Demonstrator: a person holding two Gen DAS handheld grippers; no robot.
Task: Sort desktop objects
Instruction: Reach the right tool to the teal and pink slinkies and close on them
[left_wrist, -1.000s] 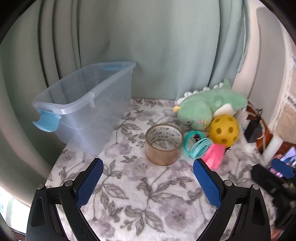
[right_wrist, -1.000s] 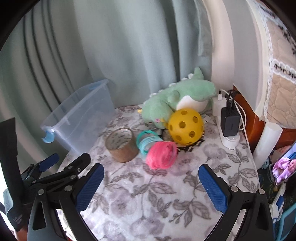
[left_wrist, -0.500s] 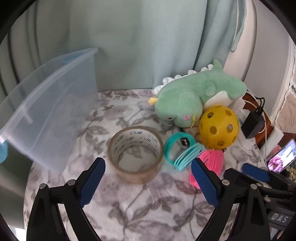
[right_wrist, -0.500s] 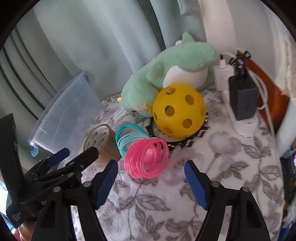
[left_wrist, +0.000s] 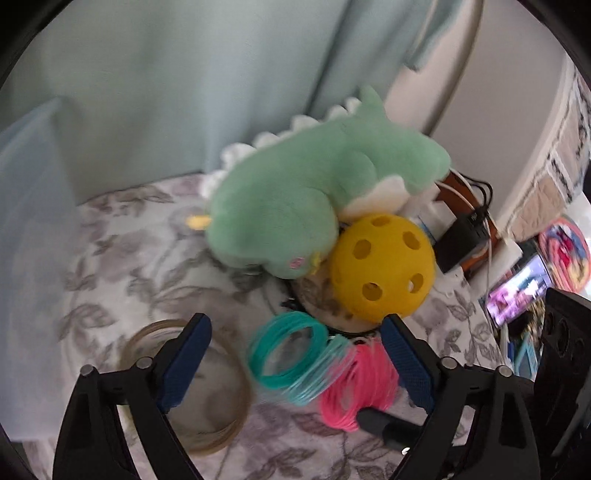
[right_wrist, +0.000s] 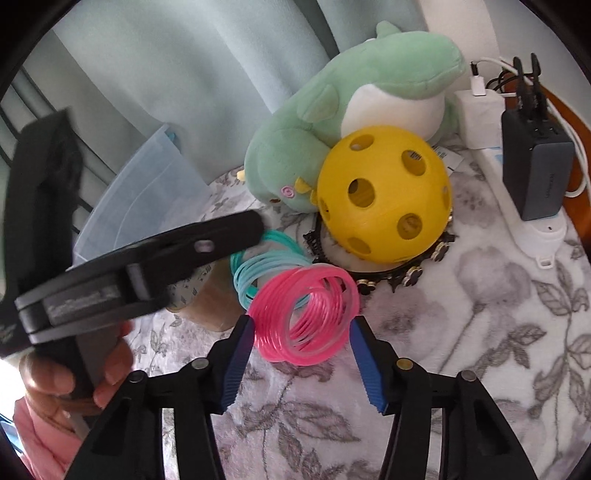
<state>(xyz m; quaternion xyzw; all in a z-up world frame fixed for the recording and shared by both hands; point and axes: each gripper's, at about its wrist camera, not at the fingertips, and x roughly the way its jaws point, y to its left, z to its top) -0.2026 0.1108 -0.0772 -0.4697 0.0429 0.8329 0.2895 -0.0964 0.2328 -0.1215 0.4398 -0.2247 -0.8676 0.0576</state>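
Pink end of the spring toy (right_wrist: 304, 315) sitting between the blue pads of the right tool (right_wrist: 303, 347), coils lying on the flowered cloth of the bench (right_wrist: 461, 332); jaws at a middling gap, just been closing, pads close beside the pink coils on both sides, contact not clear enough to call a grip; teal end (right_wrist: 266, 266) trailing up and left of the pink, past the left pad. Straight ahead of the right tool, yellow holed ball (right_wrist: 384, 195) resting on a dark lacy coaster (right_wrist: 406, 271); beyond it, green plush dinosaur (right_wrist: 332, 122) leaning against the ball; ahead and to the right, white power strip (right_wrist: 532, 221) with a dark charger block (right_wrist: 535, 166) on it. Left of the right tool, the left tool's black body crossing the view, held by a hand (right_wrist: 55, 376) with a pink sleeve; behind that, clear plastic bin (right_wrist: 147, 184).

From the left wrist: left tool (left_wrist: 295, 363) wide, jaws just been narrowing slightly, nothing pressed; teal coils (left_wrist: 291, 354) between the pads, pink coils (left_wrist: 354, 387) by the right pad; tape roll (left_wrist: 207, 387) behind the left pad, low and left; ball (left_wrist: 384, 269) and dinosaur (left_wrist: 314, 195) ahead; picture blurred.
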